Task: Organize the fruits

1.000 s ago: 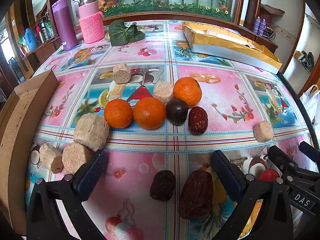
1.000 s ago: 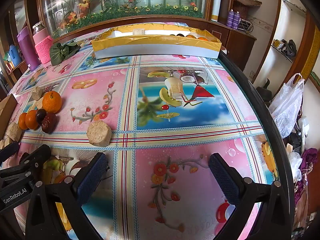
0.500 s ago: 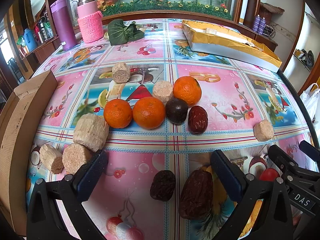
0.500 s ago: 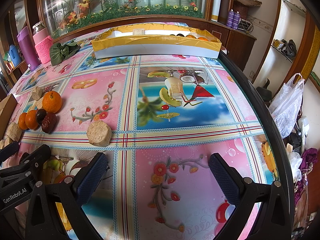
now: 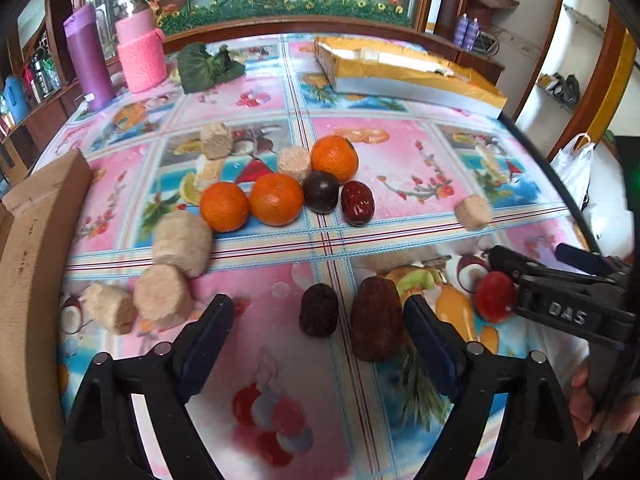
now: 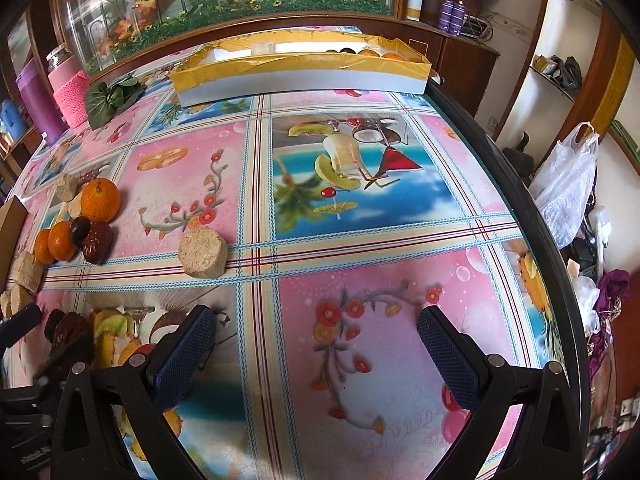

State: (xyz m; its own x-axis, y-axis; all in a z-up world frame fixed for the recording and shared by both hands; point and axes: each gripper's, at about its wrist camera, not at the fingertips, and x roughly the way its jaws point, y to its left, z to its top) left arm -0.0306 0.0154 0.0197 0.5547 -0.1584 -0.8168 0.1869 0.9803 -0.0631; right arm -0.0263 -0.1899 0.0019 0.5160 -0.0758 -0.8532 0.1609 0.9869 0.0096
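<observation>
Left gripper (image 5: 316,334): spread wide, holding nothing, low over the near part of the table (image 5: 420,168).
Between its fingers: a small dark wrinkled date (image 5: 319,310) and, just right of it, a larger brown date (image 5: 376,318) that lies close to the right finger (image 5: 430,346); whether they touch cannot be told.
Left of that gripper: three tan cylindrical cakes (image 5: 160,296) grouped near a cardboard box (image 5: 36,280) at the left edge.
Farther out: two oranges (image 5: 250,204) side by side, then a dark round fruit (image 5: 321,192) and a red date (image 5: 357,203) in a row; a third orange (image 5: 334,159) behind them beside a tan cake (image 5: 294,164).
Far right of the row: a lone tan cake (image 5: 473,213).
Right gripper (image 6: 314,354): also spread wide and empty, over a bare pink panel of the tablecloth, well apart from any fruit.
Beyond it: the lone cake left and farther out; the orange cluster at far left.
Far edge: a long yellow-rimmed tray (image 6: 300,76) with oranges visible at its right end, a green leaf bundle (image 6: 112,98), a pink-sleeved jar (image 6: 70,90) and a purple flask (image 6: 36,100).
</observation>
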